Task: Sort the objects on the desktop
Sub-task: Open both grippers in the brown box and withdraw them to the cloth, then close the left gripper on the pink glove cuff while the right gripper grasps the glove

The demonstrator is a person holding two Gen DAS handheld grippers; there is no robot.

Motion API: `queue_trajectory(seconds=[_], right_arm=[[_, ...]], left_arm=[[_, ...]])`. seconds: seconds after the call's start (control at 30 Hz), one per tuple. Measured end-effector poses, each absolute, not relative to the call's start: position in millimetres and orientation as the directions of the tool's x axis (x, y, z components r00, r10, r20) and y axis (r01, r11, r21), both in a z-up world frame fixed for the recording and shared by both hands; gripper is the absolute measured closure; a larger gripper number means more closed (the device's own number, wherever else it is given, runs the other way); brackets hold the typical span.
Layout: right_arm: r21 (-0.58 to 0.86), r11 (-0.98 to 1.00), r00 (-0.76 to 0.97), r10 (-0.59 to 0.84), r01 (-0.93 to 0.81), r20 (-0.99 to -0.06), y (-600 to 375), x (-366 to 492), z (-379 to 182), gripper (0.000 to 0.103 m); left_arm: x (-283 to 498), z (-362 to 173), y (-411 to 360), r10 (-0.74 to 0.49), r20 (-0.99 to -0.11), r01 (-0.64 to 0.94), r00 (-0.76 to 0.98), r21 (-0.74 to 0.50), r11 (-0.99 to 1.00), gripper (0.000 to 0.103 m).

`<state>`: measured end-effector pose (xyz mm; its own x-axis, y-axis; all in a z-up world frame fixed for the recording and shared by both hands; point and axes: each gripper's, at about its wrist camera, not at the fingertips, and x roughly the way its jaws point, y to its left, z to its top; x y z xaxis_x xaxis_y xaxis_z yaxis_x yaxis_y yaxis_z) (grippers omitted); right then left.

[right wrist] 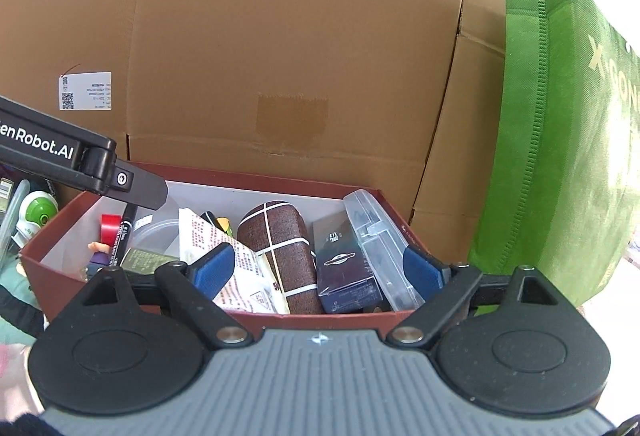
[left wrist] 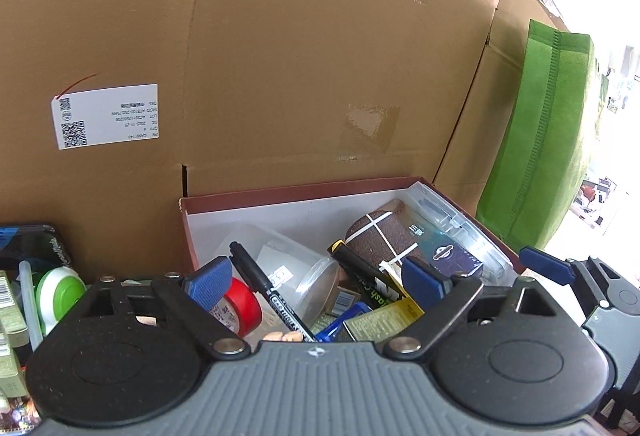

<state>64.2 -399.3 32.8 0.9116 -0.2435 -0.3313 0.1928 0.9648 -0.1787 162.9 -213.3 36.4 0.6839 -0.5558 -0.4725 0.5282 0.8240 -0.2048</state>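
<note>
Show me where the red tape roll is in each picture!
Left wrist view: the red tape roll sits low and left of center, just right of the left hand-held gripper's left blue finger pad.
Right wrist view: it shows at the left end of the red-brown box.
Shared landmark: the black marker beside it.

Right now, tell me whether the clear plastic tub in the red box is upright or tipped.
Tipped: the clear plastic tub lies on its side in the red box, its mouth facing sideways.
</note>
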Motion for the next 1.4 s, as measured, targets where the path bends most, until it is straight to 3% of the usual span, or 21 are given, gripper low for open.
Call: queue_trajectory(seconds=[0.87,1.13,1.4], right_arm=[[-0.248,0.967,0.969,-0.115,0.059,-0.218,-322.3,-22.7,65.0,0.014],[-0.252,0.968,0.97,-0.068,0.008,-0.232,-292.1,-38.1,53.9,0.013],[-0.241,0.968,0.956,-0.01,-0.063,-0.292,-271.7,-46.8,26.9,0.013]], left_arm=[[62.5,38.6,-146.0,-0.58,-0.409,0.538,0.704,-0.227,0.812,0.008],[36.9,15.8,-109.3,-0.549,-0.415,0.473,0.725,-0.279,0.836,0.008],[35.4,-17.0,-82.7,-0.488,-0.475,0.391,0.732,-0.295,0.872,0.008]])
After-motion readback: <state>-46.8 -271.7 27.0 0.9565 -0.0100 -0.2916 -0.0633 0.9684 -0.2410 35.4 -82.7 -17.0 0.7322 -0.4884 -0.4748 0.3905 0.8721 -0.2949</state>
